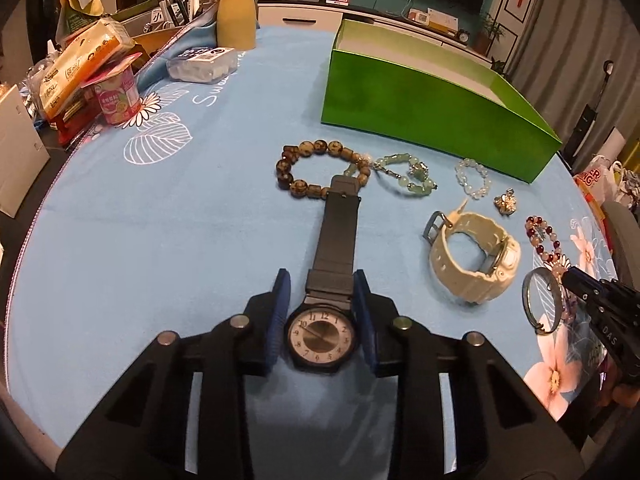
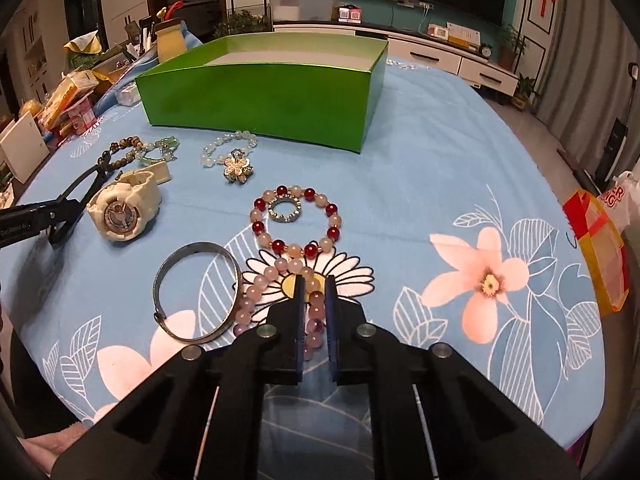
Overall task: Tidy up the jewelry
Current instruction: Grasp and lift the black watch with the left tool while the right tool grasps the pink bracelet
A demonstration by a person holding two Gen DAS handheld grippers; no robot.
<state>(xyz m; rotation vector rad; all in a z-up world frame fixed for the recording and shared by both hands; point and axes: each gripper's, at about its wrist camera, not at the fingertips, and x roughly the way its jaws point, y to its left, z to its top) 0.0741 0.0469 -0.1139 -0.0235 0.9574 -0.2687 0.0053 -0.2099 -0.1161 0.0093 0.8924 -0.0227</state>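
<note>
My left gripper [image 1: 322, 282] is shut on a black watch [image 1: 322, 338], its blue pads against the case sides and the strap [image 1: 338, 232] stretching forward over the blue cloth. My right gripper [image 2: 312, 286] is shut on a pale pink bead bracelet [image 2: 276, 280] lying on the cloth. An open green box [image 1: 432, 116] stands beyond; it also shows in the right wrist view [image 2: 260, 96]. A white watch [image 1: 474, 258], brown bead bracelet [image 1: 316, 168], green bracelet [image 1: 404, 176], clear bead bracelet [image 1: 474, 178], flower brooch [image 2: 237, 168], red-and-pink bracelet [image 2: 296, 220] and metal bangle [image 2: 196, 292] lie around.
Snack packets, a pink cup [image 1: 118, 98] and a clear plastic case [image 1: 202, 64] crowd the table's left side. A yellow jar [image 1: 236, 14] stands at the back. An orange box [image 2: 598, 252] sits at the right table edge.
</note>
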